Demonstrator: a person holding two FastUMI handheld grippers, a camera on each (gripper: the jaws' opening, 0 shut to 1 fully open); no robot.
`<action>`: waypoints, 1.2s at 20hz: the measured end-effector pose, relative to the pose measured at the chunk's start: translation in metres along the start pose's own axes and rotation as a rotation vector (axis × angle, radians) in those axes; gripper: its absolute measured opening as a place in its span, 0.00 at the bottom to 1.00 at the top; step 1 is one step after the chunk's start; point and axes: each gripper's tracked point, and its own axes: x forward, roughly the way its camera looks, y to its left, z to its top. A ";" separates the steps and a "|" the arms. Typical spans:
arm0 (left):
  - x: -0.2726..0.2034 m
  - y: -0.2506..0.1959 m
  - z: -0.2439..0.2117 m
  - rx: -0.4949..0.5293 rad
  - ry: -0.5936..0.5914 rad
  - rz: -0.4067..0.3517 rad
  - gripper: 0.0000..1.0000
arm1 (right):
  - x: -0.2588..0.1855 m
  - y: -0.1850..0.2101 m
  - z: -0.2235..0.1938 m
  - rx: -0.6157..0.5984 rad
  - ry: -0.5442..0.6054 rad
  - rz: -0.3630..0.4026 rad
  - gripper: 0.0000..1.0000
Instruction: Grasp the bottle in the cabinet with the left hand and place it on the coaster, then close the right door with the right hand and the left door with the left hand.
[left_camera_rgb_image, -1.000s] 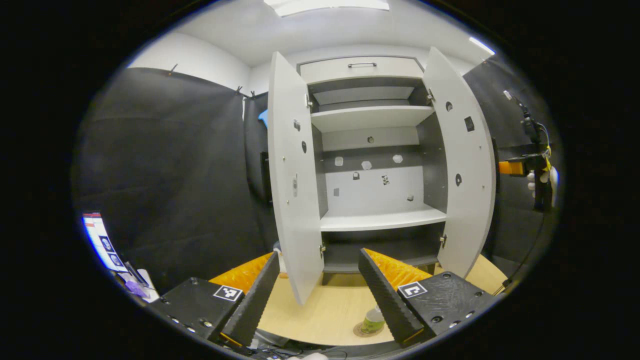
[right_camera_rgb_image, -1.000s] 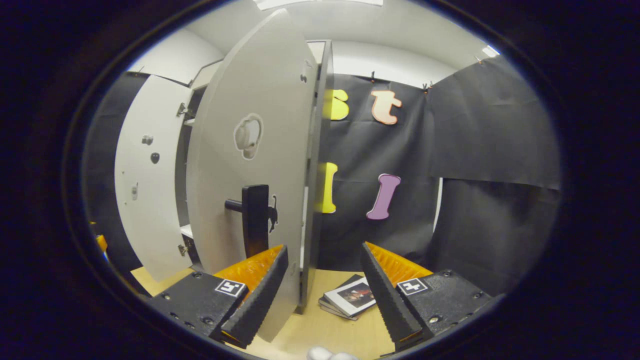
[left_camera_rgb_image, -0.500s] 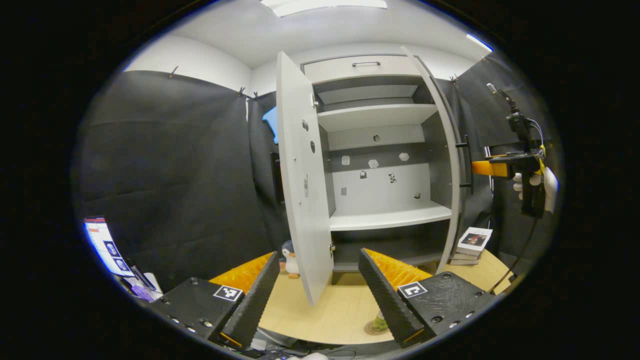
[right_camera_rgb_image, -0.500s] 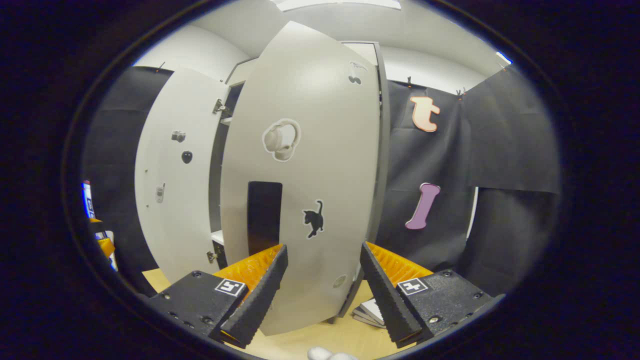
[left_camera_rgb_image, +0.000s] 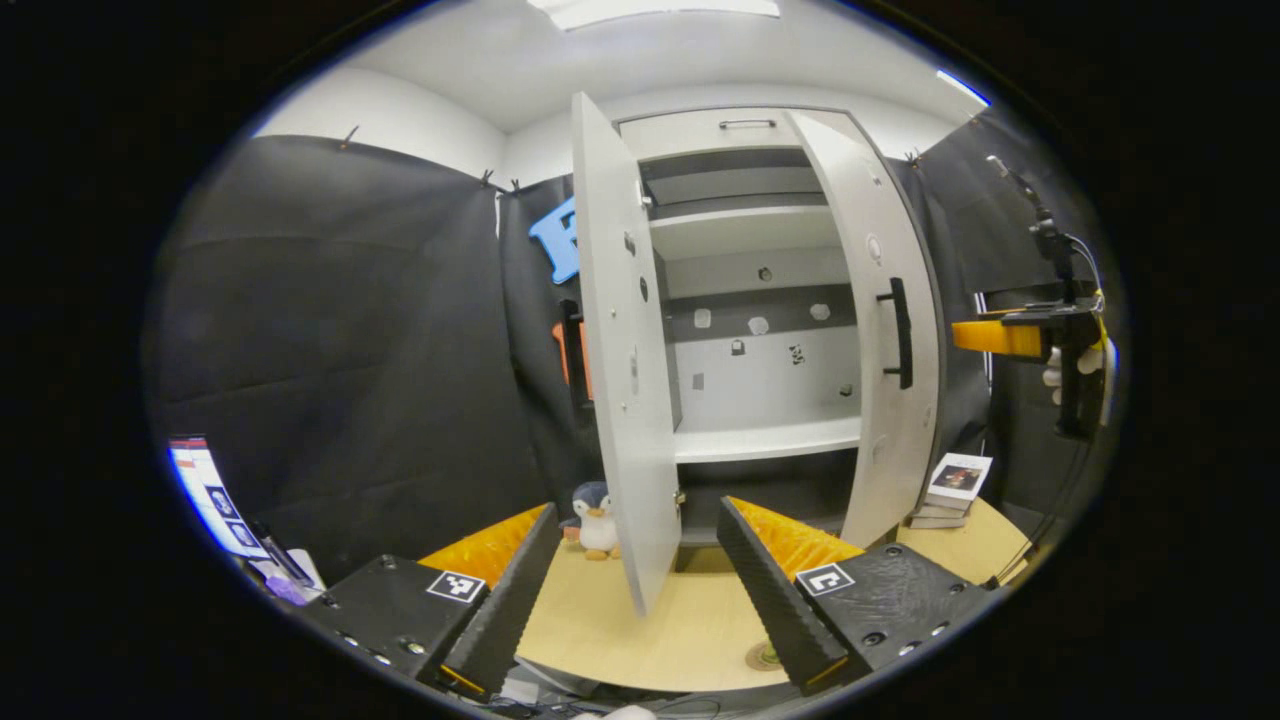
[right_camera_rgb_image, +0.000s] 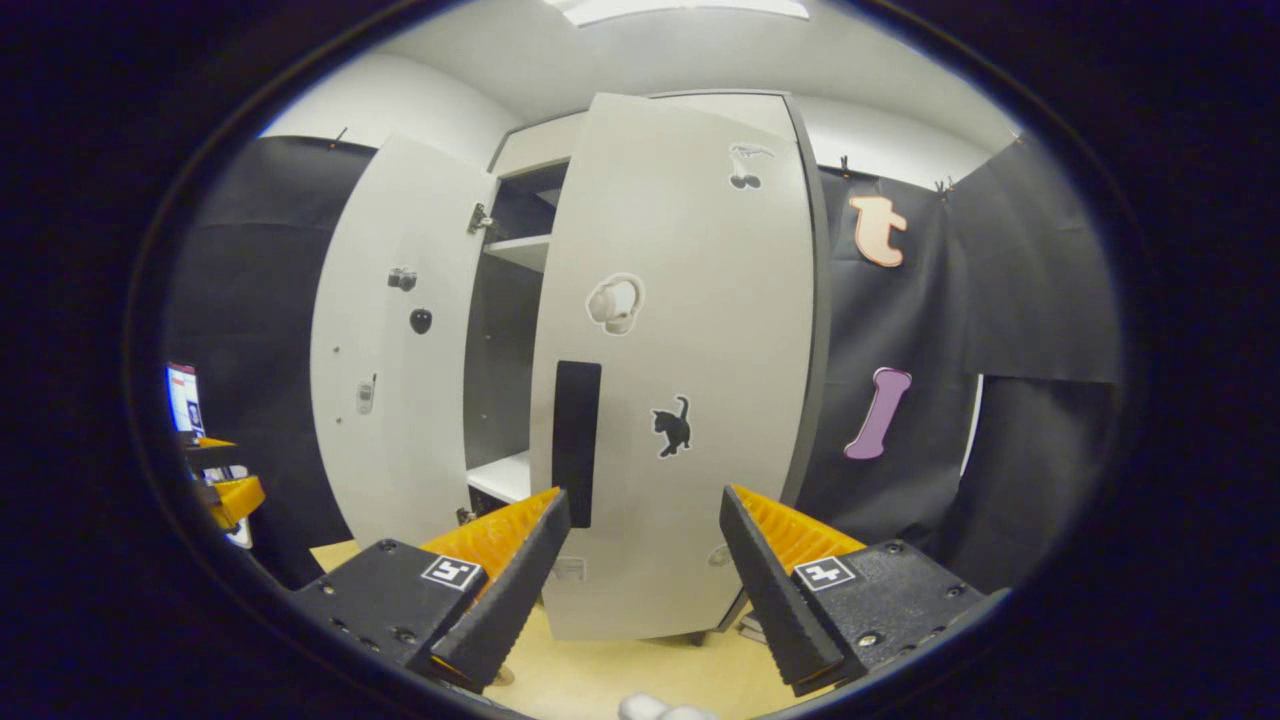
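The white cabinet stands on the wooden table with its left door (left_camera_rgb_image: 620, 350) wide open. Its right door (left_camera_rgb_image: 880, 340) is swung most of the way shut, showing its black handle (left_camera_rgb_image: 900, 330). In the right gripper view that right door (right_camera_rgb_image: 690, 350) fills the middle, and my right gripper (right_camera_rgb_image: 640, 600) stands open just in front of its outer face, below the handle (right_camera_rgb_image: 577, 440). My left gripper (left_camera_rgb_image: 640, 610) is open and holds nothing, low before the left door's edge. The coaster (left_camera_rgb_image: 760, 656), with a sliver of the bottle on it, peeks out beside my left gripper's right finger.
A penguin plush (left_camera_rgb_image: 598, 520) sits left of the cabinet base. Stacked books (left_camera_rgb_image: 950, 480) lie to its right. A gloved hand (left_camera_rgb_image: 1075, 365) holds the right gripper at the far right. A screen (left_camera_rgb_image: 205, 490) glows at the left edge.
The right door has swung from wide open to nearly shut, with the right gripper following its outer face. The left gripper view has shifted, bringing the penguin into sight.
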 end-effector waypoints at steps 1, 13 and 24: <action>0.002 0.007 0.003 0.004 -0.005 0.002 0.97 | -0.005 0.003 -0.002 -0.001 0.004 -0.005 0.99; 0.109 0.124 0.034 0.009 -0.051 0.067 0.97 | -0.076 0.020 -0.050 0.039 0.116 -0.144 0.99; 0.185 0.122 0.060 0.014 -0.099 -0.033 0.97 | -0.118 0.023 -0.057 0.061 0.138 -0.268 0.99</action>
